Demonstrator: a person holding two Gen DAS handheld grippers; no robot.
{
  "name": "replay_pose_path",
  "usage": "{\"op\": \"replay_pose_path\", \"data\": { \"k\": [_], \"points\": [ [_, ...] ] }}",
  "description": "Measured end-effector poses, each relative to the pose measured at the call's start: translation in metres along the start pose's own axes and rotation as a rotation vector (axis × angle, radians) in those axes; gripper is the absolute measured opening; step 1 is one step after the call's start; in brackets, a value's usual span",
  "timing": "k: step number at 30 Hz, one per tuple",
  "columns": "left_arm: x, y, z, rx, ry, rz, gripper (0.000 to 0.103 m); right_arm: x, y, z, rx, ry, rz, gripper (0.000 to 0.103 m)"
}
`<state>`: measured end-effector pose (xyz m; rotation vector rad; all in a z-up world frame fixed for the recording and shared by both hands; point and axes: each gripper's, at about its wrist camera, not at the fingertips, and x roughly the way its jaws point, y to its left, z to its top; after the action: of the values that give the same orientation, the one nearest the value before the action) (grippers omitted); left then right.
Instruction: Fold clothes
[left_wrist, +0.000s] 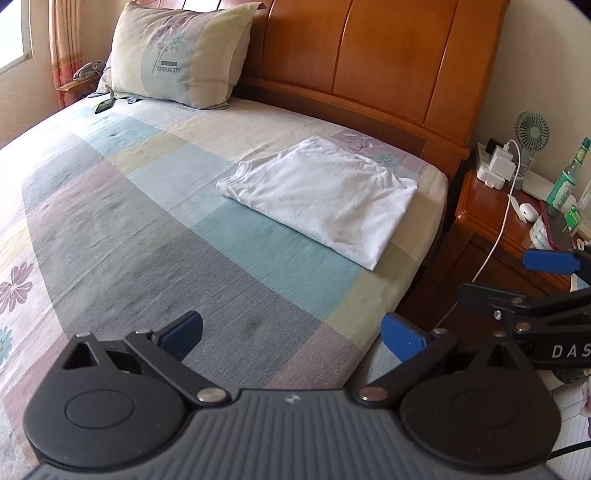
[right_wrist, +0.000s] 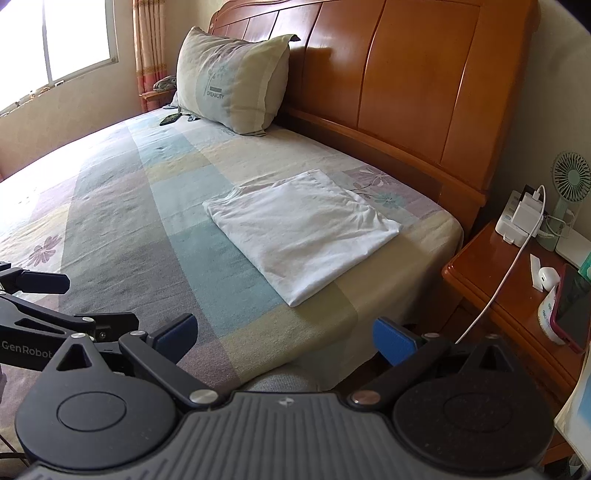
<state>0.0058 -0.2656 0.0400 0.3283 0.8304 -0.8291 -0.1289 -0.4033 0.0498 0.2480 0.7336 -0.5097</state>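
White garment (left_wrist: 321, 199): soft knit cloth, folded into a flat, roughly rectangular packet with light creases and a ribbed edge at its far-left corner. It lies on the bed (left_wrist: 155, 206) near the headboard-side corner closest to the nightstand, untouched by either tool.

Left gripper (left_wrist: 291, 338): black linkage arms, blue flat pads, fingers spread wide, nothing between them; it hovers over the near edge of the bed. Right gripper (right_wrist: 284, 338): same build, fingers likewise spread wide and empty, just beside the left one.

Bed cover: woven cloth in pale blocks of teal, grey, lilac and cream with flower prints. A matching pillow (left_wrist: 177, 55) leans on the glossy, curved wooden headboard (left_wrist: 369, 62). A small dark flat object (left_wrist: 104, 105) lies by the pillow.

Nightstand (right_wrist: 491, 280): polished wood, carrying a white charger block (right_wrist: 521, 218) with cable, a small green fan (right_wrist: 570, 177), a green bottle (left_wrist: 567, 173) and a red-cased phone (right_wrist: 570, 308). A window (right_wrist: 55, 44) and patterned curtain (right_wrist: 149, 48) stand at the far side.
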Motion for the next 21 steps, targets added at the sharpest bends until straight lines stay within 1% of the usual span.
{"op": "replay_pose_path", "data": {
  "k": [21],
  "points": [
    [0.0049,-0.0012,0.0022,0.001,0.008,-0.002,0.102,0.0008,-0.0003,0.0007,-0.005,-0.005,0.014,0.103]
  ]
}}
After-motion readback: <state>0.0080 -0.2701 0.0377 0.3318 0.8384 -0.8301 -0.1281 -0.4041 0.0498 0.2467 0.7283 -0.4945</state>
